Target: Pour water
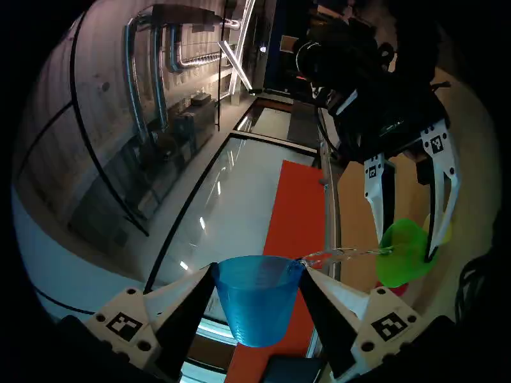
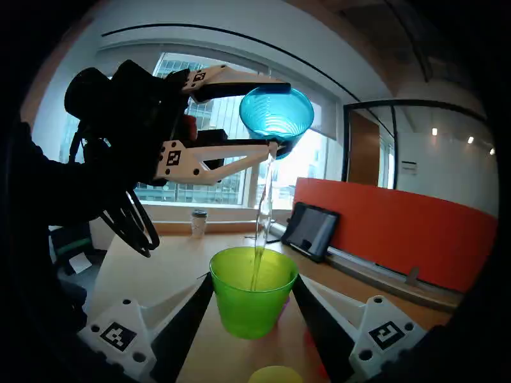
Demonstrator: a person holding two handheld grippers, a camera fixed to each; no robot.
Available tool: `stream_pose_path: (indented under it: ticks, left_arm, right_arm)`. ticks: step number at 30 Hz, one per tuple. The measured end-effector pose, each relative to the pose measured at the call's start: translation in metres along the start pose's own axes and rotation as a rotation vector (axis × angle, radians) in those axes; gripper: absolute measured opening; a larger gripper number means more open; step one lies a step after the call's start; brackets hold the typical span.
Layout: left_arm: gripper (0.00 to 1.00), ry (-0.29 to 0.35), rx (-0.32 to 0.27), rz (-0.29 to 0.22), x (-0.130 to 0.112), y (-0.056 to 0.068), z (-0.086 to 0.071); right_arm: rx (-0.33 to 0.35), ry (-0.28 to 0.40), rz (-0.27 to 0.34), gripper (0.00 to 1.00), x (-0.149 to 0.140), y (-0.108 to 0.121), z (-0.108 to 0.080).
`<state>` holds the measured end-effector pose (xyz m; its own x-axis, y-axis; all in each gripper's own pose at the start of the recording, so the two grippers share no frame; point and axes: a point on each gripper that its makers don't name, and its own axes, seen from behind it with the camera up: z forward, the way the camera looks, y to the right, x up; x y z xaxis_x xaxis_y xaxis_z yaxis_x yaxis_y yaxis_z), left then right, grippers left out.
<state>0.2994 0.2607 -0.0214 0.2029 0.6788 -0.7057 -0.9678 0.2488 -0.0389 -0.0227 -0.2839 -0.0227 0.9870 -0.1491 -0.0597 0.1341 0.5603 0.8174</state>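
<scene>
Left gripper view, left tool: the left tool is clamped on the blue cup at the bottom of the view, with both fingers pressing its sides.
Left gripper view, blue cup: it's tipped toward the right tool, and there goes the water stream, leaving the rim in a thin arc.
Left gripper view, right tool: it's up on the right, fingers closed on the green cup, which catches the water.
Left gripper view, surroundings: an orange partition and a glass wall lie behind. A yellow object peeks out beside the green cup.
Right gripper view, right tool: it grips the green cup low in the middle, upright. I can't tell whether the base touches the tabletop.
Right gripper view, left tool: it's held high on a dark sleeve, with the blue cup tilted mouth-forward above the green cup, well apart.
Right gripper view, water: it drops from the blue cup's lip straight into the green cup.
Right gripper view, tabletop: a tablet leans near the orange partition and a paper cup stands by the window. A yellow cup sits at the bottom edge, just below the green cup.
</scene>
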Motion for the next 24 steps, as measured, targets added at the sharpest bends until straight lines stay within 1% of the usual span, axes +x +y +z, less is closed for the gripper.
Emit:
stream_pose_path:
  ticks: [9,18,24]
  left_arm:
    - [0.89,0.009,0.008,0.05,0.007,-0.006,-0.003]
    - [0.89,0.021,0.009,0.092,0.012,-0.003,0.0]
    - [0.89,0.03,0.013,0.134,0.015,-0.004,0.001]
  right_arm:
    - [-0.004,0.008,0.0,0.91,0.0,0.003,0.0]
    - [-0.008,0.01,0.0,0.91,0.001,0.006,-0.001]
    - [-0.011,0.014,-0.003,0.91,0.003,0.008,-0.001]
